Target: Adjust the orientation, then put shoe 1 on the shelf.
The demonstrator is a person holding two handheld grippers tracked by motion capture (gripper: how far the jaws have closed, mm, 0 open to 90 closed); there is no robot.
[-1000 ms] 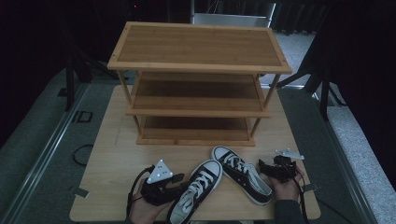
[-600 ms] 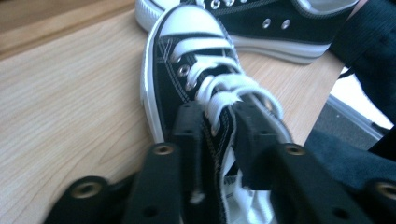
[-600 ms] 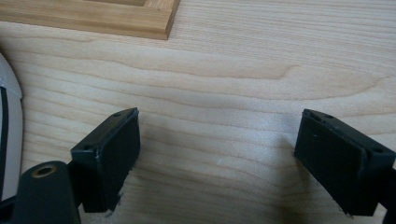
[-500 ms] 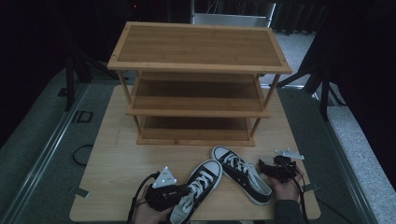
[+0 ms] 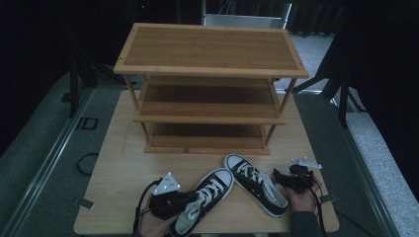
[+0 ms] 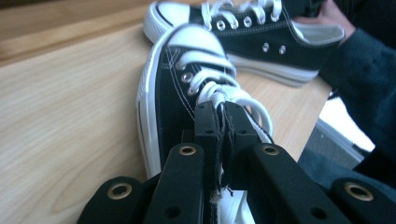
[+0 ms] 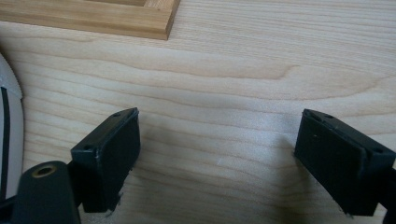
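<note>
Two black canvas sneakers with white laces lie on the wooden table point(image 5: 123, 163) near its front edge. My left gripper point(image 5: 190, 199) comes at the left sneaker point(image 5: 207, 195) from its left side. In the left gripper view its jaws have just been closing and the left gripper point(image 6: 222, 109) is now shut, pinching the thin black upper edge of that sneaker point(image 6: 173, 88) next to the laces. The right sneaker point(image 5: 257, 185) lies beside it, toe pointing to the back left. My right gripper point(image 5: 277, 176) rests just right of that sneaker; the right gripper point(image 7: 217, 140) stands open over bare wood.
A three-tier bamboo shoe rack point(image 5: 212, 89) stands at the back of the table; its bottom rail point(image 7: 93, 18) lies ahead of my right gripper. The right sneaker's white sole point(image 7: 9, 121) is at that view's left edge. A dark sleeve point(image 6: 359, 60) is behind the shoes.
My left gripper has shifted right onto the left sneaker and its jaws have gone from open to shut on the upper edge. The right gripper and right sneaker have stayed in place.
</note>
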